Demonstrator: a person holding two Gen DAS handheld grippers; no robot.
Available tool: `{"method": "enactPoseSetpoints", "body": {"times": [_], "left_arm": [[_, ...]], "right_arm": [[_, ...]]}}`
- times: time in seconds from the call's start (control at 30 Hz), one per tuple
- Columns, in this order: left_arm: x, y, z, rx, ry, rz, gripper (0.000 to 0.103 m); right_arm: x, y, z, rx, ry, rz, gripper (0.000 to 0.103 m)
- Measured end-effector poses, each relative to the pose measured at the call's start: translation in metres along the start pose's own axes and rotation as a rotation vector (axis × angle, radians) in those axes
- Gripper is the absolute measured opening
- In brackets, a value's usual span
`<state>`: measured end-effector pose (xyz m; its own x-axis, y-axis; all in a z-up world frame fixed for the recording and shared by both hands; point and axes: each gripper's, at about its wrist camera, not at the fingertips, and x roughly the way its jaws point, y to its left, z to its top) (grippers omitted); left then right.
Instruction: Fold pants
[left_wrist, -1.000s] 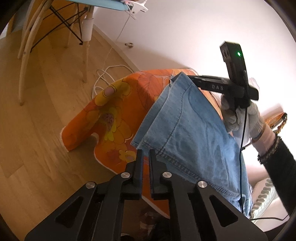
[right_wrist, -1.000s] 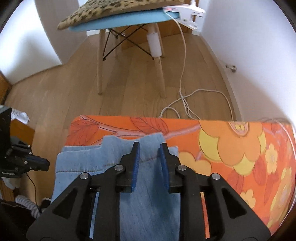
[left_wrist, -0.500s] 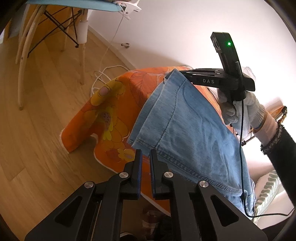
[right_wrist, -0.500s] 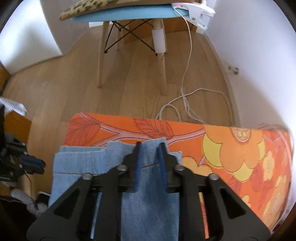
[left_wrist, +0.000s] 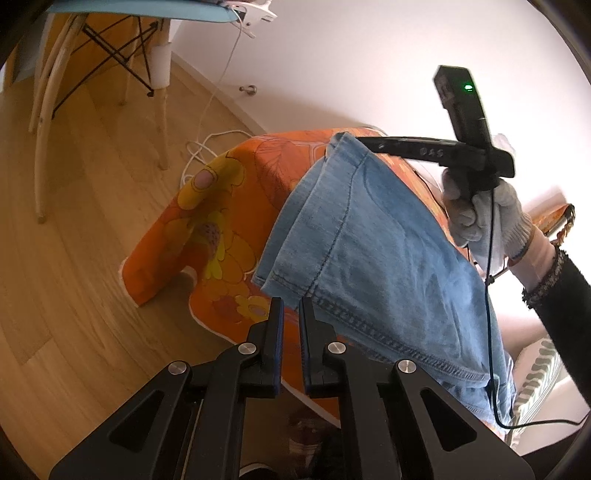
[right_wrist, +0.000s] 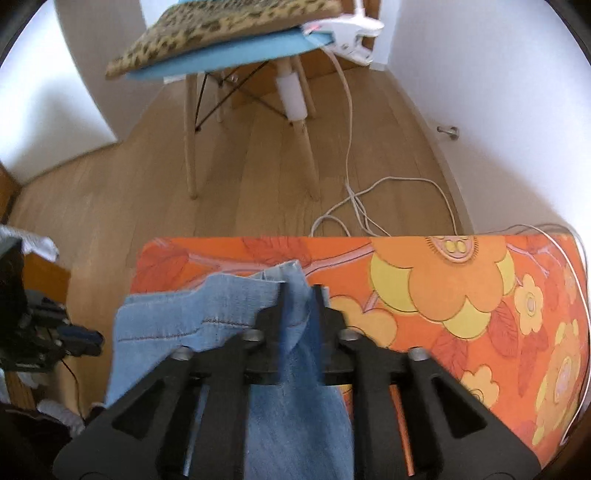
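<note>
The pants (left_wrist: 376, 251), light blue denim, lie folded over on the counter (left_wrist: 221, 221), which is draped in an orange cloth printed with big yellow flowers. One far corner of the denim is lifted off the cloth, pinched in the right tool (right_wrist: 298, 295); its fingers (right_wrist: 275, 314) have closed onto the fabric, which bunches up between them. From the left wrist view the same tool (left_wrist: 364, 142) reaches in from the right, held by a white-gloved hand (left_wrist: 484, 218), a green light glowing on its top and a thin black cable (left_wrist: 489, 332) trailing down across the denim.

The left tool (left_wrist: 290, 314) hangs at the near hem of the pants, its fingers drawn narrow with only a slim gap; the hem edge sits just beyond the tips and I cannot tell whether any cloth is caught there.

Around them: a wooden floor (right_wrist: 147, 177) runs off to white walls. Beyond the counter stands a chair (right_wrist: 229, 55) with pale wooden legs, a blue seat and a leopard-print cushion (right_wrist: 221, 26) on top. A white clamp-like device (right_wrist: 347, 33) sits at the seat's edge, and its white cord (right_wrist: 369, 199) drops down and coils loosely on the floor between chair and counter, near the wall. A small door stop (right_wrist: 447, 131) pokes out of the skirting on the right.
</note>
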<state>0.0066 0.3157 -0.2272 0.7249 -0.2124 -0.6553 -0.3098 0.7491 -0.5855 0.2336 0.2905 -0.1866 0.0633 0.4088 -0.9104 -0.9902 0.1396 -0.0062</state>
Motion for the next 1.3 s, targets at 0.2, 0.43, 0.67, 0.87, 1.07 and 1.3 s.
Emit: {"method": "enactPoseSetpoints", "body": {"times": [0.2,0.43,0.67,0.87,1.07,1.3], "left_arm": [[0.0,0.002,0.0,-0.004,0.001,0.008,0.007],[0.003,0.003,0.0,-0.011,0.005,0.004,0.007],[-0.003,0.003,0.002,-0.007,-0.013,0.01,0.007],[-0.009,0.0,0.005,-0.009,-0.027,0.015,0.007],[-0.022,-0.012,0.013,0.014,-0.056,0.008,0.007],[-0.03,-0.064,0.017,0.141,-0.043,-0.062,0.007]], "right_arm": [[0.016,0.002,0.002,-0.007,-0.004,-0.013,0.04],[0.014,0.022,0.0,-0.106,-0.041,-0.095,0.019],[-0.006,0.015,0.002,-0.086,-0.084,-0.164,0.004],[0.012,-0.011,0.003,0.015,-0.013,-0.251,0.004],[-0.025,-0.019,-0.009,0.07,-0.038,-0.27,0.022],[-0.159,-0.031,-0.093,0.236,-0.151,-0.19,0.024]]}}
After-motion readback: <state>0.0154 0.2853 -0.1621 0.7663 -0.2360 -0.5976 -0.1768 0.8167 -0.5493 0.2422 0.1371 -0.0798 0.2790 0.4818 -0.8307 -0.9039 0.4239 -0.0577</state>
